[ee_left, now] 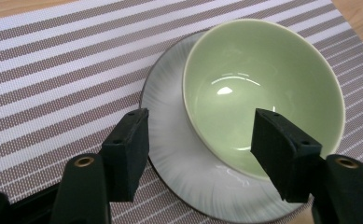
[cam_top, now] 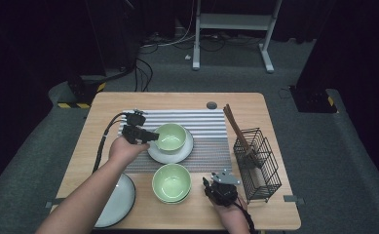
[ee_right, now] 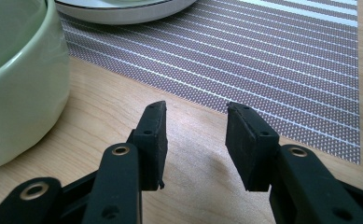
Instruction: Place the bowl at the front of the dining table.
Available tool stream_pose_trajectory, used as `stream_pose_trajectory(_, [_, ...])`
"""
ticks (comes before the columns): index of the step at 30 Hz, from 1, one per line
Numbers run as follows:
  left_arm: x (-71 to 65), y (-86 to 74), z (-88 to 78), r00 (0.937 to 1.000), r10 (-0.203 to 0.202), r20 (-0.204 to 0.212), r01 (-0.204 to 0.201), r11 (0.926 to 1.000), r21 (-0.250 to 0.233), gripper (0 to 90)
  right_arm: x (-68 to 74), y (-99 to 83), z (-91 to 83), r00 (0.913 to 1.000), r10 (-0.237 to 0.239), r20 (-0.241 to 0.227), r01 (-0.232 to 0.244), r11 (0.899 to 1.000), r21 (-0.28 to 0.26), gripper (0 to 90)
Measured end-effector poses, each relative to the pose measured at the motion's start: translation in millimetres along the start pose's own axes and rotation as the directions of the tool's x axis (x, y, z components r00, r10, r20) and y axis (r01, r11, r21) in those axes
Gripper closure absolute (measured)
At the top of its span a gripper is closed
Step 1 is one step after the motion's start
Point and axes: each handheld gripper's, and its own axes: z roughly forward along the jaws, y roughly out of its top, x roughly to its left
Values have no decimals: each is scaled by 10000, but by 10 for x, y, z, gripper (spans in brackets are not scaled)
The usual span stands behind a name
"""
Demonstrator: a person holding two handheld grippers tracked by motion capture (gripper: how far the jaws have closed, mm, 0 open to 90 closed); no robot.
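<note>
In the high view, the left gripper (cam_top: 150, 136) is seen at the 9 o'clock rim of the bowl (cam_top: 170, 137) on the plate (cam_top: 187, 148). In the left gripper view, its jaws are spread wide, empty, astride the bowl (ee_left: 263, 88) wall without touching it. In the right gripper view, the right gripper (ee_right: 195, 140) is held part-open, empty, over the table (ee_right: 123, 121); a second bowl (ee_right: 16, 79) lies at 10 o'clock.

bare table (cam_top: 206, 207) before right tool (cam_top: 207, 185), green bowl (cam_top: 171, 182) crowding its left
</note>
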Motion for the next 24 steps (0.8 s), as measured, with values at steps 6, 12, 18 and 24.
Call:
stream_pose_trajectory(6, [46,-87,-63,9999,89,142,-91,9999,113,333,16,-7,-1,9999,-101,-21,101,9999,0,589])
stream_pose_trajectory(12, [50,-184,-106,9994,338,-12,-338,9993,-154,330,18,-8,4,10000,-77,-28,77,10000,47,583])
stream_pose_trajectory(18, [46,-275,-160,9991,377,191,-370,9987,-362,326,16,-10,1,9999,-169,-27,169,9998,116,571])
stream_pose_trajectory(24, [67,-373,-180,9988,454,192,-443,9974,-565,319,20,-1,-4,9995,-265,-167,268,9995,171,564])
